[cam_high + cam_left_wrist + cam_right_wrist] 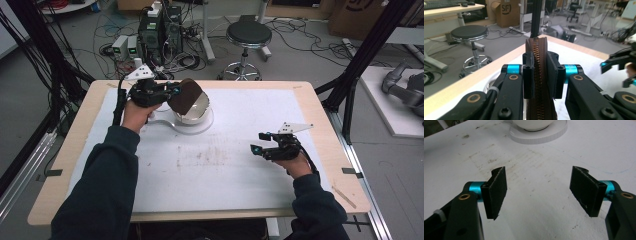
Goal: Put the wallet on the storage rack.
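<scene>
Above the white bowl (194,108) on the counter (60,165), left tongs (541,75) clench a brown zippered pouch (537,65); it may slip. Right tongs (541,192) gape, released.

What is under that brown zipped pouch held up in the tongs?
A white bowl on a white round base sits beneath the brown pouch; the pouch covers part of the bowl's inside.
</scene>
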